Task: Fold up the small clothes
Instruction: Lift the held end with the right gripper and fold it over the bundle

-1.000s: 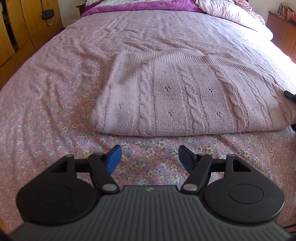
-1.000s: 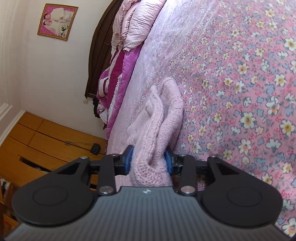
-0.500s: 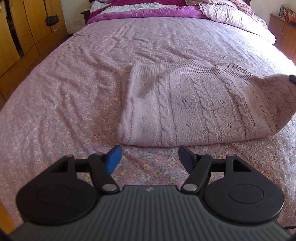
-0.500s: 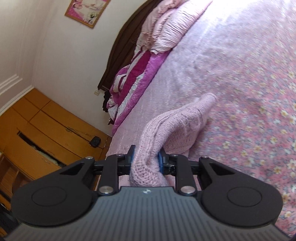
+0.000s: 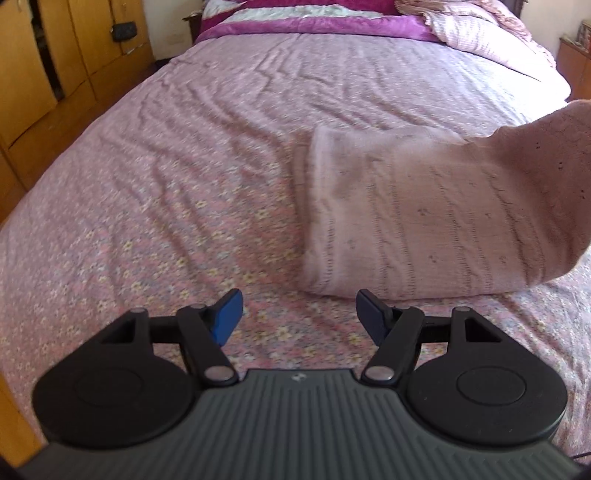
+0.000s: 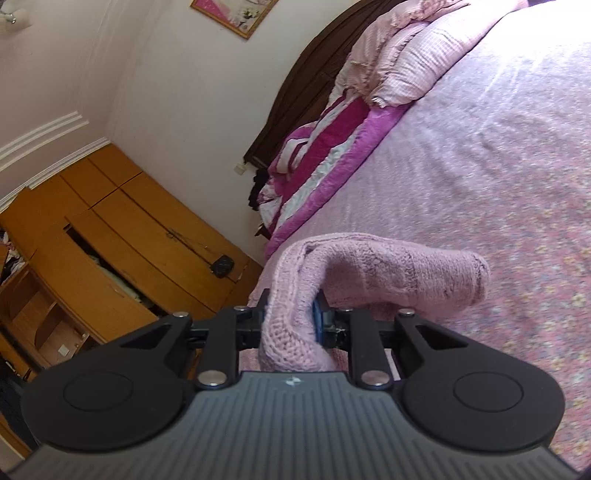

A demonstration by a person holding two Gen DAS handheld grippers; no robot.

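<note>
A pale pink cable-knit sweater lies folded on the floral pink bedsheet, right of centre in the left wrist view. Its right end is lifted off the bed and curls over. My left gripper hovers open above the sheet, just short of the sweater's near left corner, with nothing between its blue pads. My right gripper pinches a bunched edge of the sweater; its jaws are still closing on the knit, which arches up from the bed.
A wooden wardrobe runs along the bed's left side. A folded magenta quilt and pink pillows lie at the head. A wooden nightstand stands at the far right. Wrinkled sheet stretches left of the sweater.
My right gripper has risen and rolled, lifting the sweater's edge off the bed, and squeezed tighter on it. The left gripper drifted left, so the sweater now sits to its right.
</note>
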